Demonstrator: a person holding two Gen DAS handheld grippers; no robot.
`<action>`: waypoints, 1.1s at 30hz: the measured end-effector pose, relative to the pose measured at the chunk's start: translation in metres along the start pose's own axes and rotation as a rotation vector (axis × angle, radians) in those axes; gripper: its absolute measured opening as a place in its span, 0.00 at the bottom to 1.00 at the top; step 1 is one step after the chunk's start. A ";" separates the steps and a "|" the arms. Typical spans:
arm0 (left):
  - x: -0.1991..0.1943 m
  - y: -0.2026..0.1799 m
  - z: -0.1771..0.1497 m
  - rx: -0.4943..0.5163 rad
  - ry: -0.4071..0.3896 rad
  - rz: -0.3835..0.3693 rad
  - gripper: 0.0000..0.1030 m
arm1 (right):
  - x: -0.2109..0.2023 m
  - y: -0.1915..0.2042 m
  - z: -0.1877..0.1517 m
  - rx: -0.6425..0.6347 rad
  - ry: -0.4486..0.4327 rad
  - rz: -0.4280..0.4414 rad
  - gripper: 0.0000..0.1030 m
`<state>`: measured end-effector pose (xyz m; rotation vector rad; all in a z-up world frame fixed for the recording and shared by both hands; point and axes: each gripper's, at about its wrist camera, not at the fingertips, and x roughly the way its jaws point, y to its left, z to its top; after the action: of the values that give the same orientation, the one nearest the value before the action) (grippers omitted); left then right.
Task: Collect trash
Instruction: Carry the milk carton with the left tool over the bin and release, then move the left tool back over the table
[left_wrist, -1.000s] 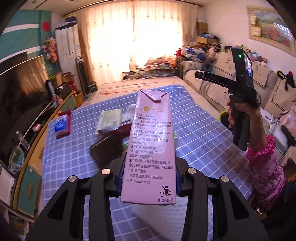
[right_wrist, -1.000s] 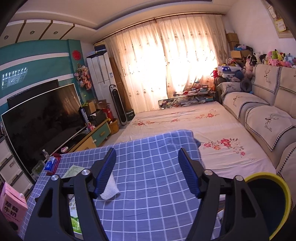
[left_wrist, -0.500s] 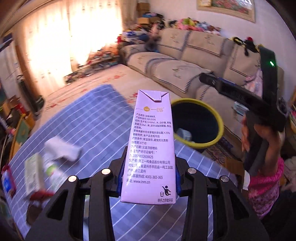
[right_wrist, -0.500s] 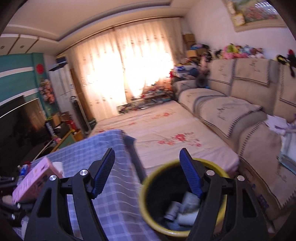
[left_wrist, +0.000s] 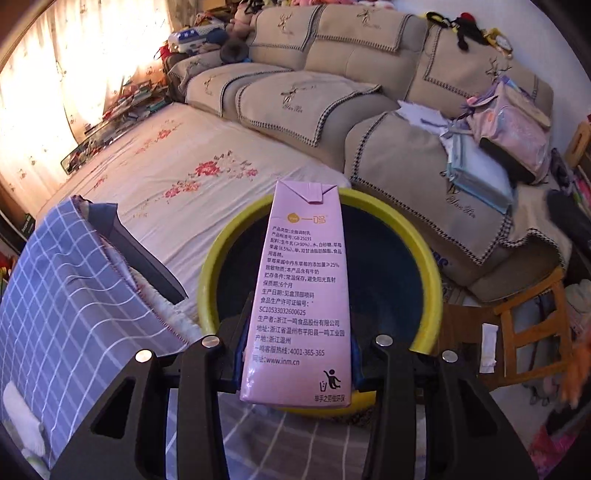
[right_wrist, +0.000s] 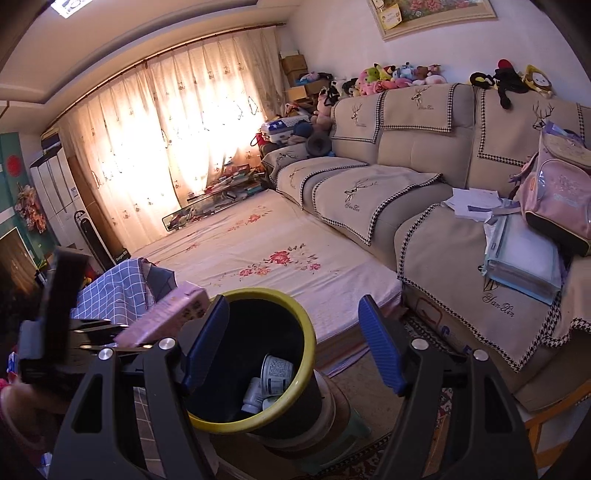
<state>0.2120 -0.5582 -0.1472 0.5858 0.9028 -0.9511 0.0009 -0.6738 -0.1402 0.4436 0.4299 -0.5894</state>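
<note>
Left claw pinches tall pink paper milk carton, black print, folded top, centre frame over yellow-rimmed black bin. Right claw spread, empty.

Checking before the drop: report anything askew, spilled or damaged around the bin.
Nothing stands out. The left gripper holds the pink carton intact above the yellow-rimmed bin, which stands upright with a few containers inside. No spill shows.
</note>
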 end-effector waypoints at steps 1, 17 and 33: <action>0.010 0.000 0.004 -0.004 0.005 0.020 0.48 | 0.000 0.001 0.001 0.001 0.000 0.001 0.67; -0.177 0.072 -0.074 -0.219 -0.455 0.183 0.84 | 0.005 0.053 0.006 -0.045 0.011 0.125 0.68; -0.341 0.282 -0.356 -0.818 -0.681 0.864 0.90 | 0.020 0.283 0.022 -0.219 -0.045 0.491 0.69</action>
<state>0.2265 -0.0032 -0.0253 -0.0977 0.2826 0.0703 0.1942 -0.4830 -0.0552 0.3086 0.3216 -0.0749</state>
